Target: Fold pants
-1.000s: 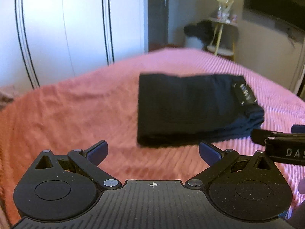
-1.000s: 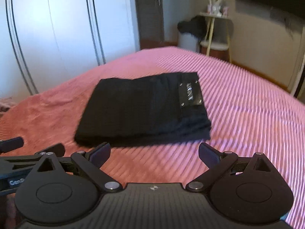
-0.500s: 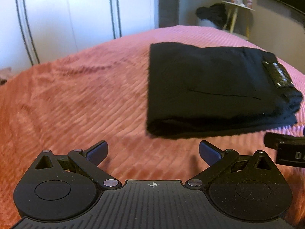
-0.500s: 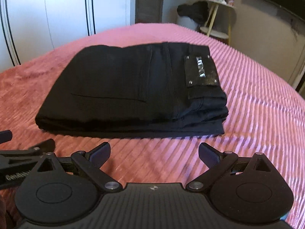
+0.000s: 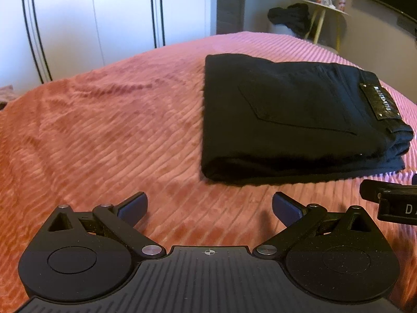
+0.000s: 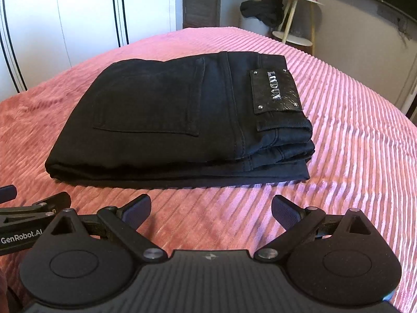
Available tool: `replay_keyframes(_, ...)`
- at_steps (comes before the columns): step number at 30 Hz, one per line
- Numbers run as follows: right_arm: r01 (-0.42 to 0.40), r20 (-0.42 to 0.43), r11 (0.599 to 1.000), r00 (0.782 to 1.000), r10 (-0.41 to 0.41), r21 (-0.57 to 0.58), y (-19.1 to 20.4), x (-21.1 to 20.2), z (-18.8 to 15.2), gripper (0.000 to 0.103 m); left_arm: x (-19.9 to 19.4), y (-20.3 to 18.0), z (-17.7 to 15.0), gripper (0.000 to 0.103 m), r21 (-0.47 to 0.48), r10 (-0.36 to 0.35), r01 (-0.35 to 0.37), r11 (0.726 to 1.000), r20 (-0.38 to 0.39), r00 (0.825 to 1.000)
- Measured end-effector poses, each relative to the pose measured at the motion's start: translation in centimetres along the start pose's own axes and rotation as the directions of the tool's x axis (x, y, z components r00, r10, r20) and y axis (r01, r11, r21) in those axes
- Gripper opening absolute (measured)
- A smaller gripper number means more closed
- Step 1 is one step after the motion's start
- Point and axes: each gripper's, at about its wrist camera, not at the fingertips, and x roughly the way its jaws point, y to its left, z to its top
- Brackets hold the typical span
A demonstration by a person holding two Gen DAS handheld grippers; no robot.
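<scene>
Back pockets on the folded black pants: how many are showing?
1: a stitched patch pocket on the top face of the folded black pants, left of the leather brand patch. Others may be folded under.

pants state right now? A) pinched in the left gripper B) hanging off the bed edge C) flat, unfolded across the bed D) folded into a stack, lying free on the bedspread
D: the black pants lie as a layered folded stack on the pink bedspread, back patch up, while the left gripper and right gripper are both open and short of them.
</scene>
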Motion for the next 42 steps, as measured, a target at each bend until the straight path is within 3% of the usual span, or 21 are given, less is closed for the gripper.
replay_keyframes(10, 0.005, 0.003, 1.000, 1.000, -0.005, -0.013, 0.08, -0.50, -0.10, 0.099, -0.42, 0.32, -0.20, 0.103, -0.036, -0.028, 0.028, 0.999, -0.012, 1.000)
replay_keyframes(42, 0.023, 0.006, 1.000, 1.000, -0.023, -0.005, 0.03, -0.94, -0.21, 0.099, -0.59, 0.18, -0.40, 0.103, -0.030, -0.032, 0.032, 0.999, -0.013, 0.999)
